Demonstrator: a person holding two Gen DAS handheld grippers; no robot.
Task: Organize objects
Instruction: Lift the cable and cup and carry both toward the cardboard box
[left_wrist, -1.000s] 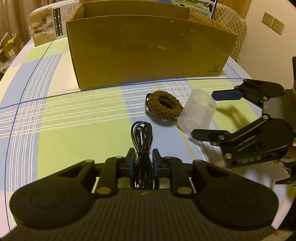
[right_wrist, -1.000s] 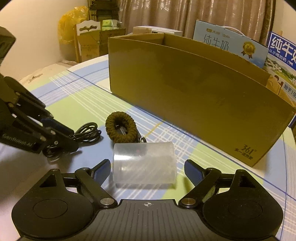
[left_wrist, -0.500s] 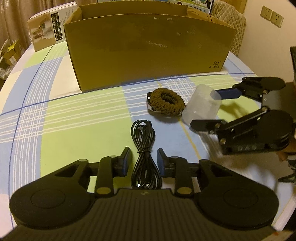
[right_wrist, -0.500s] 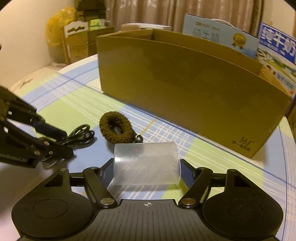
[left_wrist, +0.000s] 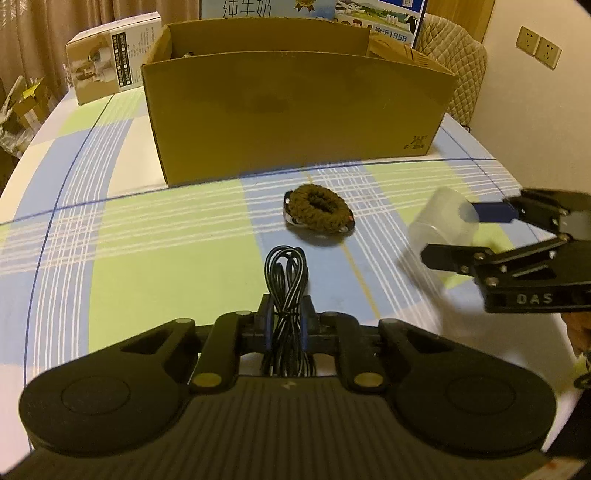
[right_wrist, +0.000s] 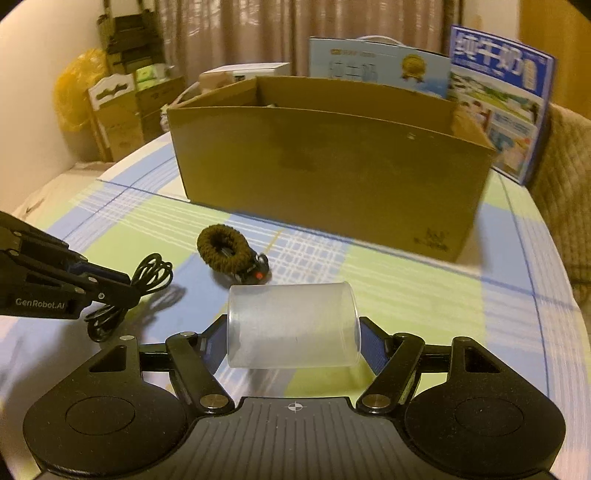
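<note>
My left gripper (left_wrist: 287, 317) is shut on a coiled black cable (left_wrist: 287, 273) and holds it above the table; the cable also shows in the right wrist view (right_wrist: 147, 277). My right gripper (right_wrist: 291, 332) is shut on a clear plastic cup (right_wrist: 293, 325) lying sideways between its pads, lifted off the table; the cup also shows at the right of the left wrist view (left_wrist: 439, 229). A brown braided bracelet (left_wrist: 317, 212) lies on the checked tablecloth between them, in front of an open cardboard box (left_wrist: 295, 110).
The cardboard box (right_wrist: 332, 177) spans the back of the table (left_wrist: 147, 240). Milk cartons (right_wrist: 498, 99) and a white product box (left_wrist: 110, 66) stand behind it. A padded chair (left_wrist: 454, 62) is at the far right. The table edge curves at the left.
My left gripper has closed on the cable and lifted it. My right gripper has closed on the cup and raised it; both views now sit higher above the table.
</note>
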